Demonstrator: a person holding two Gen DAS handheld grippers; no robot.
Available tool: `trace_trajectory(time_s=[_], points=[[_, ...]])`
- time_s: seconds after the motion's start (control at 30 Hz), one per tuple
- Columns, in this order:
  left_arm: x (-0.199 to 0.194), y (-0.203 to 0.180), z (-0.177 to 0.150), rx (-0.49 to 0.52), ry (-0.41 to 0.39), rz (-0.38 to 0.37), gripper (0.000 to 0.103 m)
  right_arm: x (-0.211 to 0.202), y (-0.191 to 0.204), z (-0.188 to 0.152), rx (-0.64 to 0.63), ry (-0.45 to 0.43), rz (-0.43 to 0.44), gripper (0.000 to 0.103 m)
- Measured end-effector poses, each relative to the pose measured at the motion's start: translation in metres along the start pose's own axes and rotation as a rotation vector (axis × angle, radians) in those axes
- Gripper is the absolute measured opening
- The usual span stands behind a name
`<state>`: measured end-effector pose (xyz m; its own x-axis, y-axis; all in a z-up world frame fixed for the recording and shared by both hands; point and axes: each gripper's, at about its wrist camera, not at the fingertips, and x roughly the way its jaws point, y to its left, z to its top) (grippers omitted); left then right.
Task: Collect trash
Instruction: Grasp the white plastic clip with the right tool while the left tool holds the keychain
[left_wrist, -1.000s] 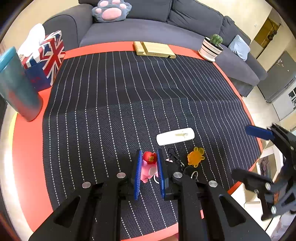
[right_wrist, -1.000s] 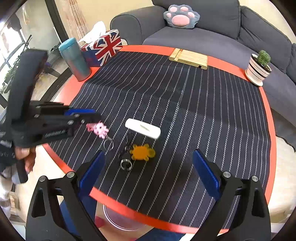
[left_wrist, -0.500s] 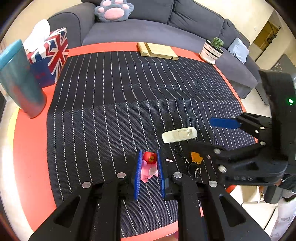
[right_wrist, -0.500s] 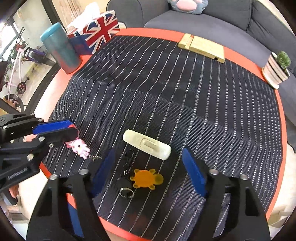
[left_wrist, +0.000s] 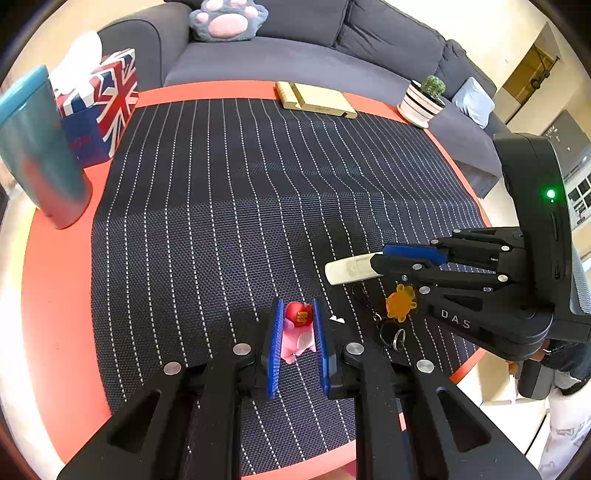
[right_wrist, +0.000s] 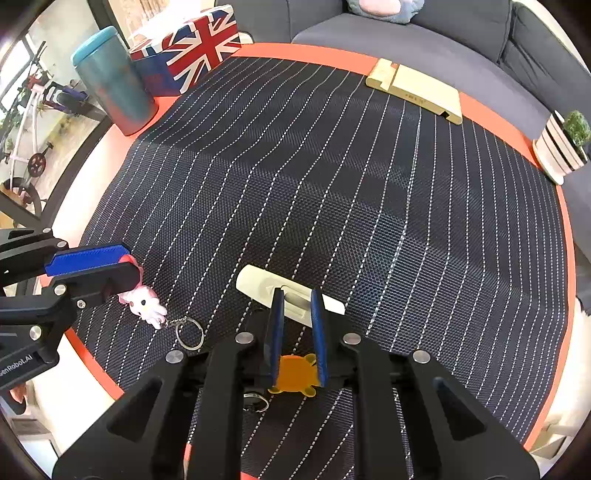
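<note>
On the dark striped mat (left_wrist: 229, 206), my left gripper (left_wrist: 295, 314) is shut on a small pink toy keychain (left_wrist: 297, 332) with a red cap. In the right wrist view the left gripper (right_wrist: 131, 267) holds that toy (right_wrist: 146, 302), whose key ring (right_wrist: 188, 332) trails on the mat. My right gripper (right_wrist: 296, 299) points down over a white plastic bar (right_wrist: 255, 282). Its jaws are closing on the bar's raised middle, which fills the gap between the pads. From the left wrist view, the bar (left_wrist: 347, 269) sticks out of the right gripper (left_wrist: 378, 258). An orange turtle keychain (right_wrist: 295, 373) lies just below.
A teal tumbler (left_wrist: 40, 147) and a Union Jack tissue box (left_wrist: 103, 103) stand at the far left. A wooden stand (left_wrist: 314, 99) and a potted cactus (left_wrist: 424, 99) sit along the back rim. The round table's orange edge (left_wrist: 55, 295) lies close in front, with a grey sofa (left_wrist: 295, 48) behind.
My right gripper came in from the right, sank over the white bar, and its jaws narrowed from wide apart to tight around it. My left gripper stayed shut on the pink toy.
</note>
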<state>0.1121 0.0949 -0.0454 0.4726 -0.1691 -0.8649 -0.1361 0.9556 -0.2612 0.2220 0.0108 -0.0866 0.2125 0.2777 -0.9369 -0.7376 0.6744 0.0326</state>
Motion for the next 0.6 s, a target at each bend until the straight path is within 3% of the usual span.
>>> trace_trajectory(time_s=[0.23,0.6], points=[[-0.004,-0.005,0.001,0.02,-0.011,0.0,0.016,-0.015,-0.006,-0.007,0.007,-0.043,-0.009,0.007],[-0.021,-0.02,-0.002,0.074,-0.043,0.005,0.016,-0.061,-0.018,-0.031,0.002,-0.111,0.007,0.007]])
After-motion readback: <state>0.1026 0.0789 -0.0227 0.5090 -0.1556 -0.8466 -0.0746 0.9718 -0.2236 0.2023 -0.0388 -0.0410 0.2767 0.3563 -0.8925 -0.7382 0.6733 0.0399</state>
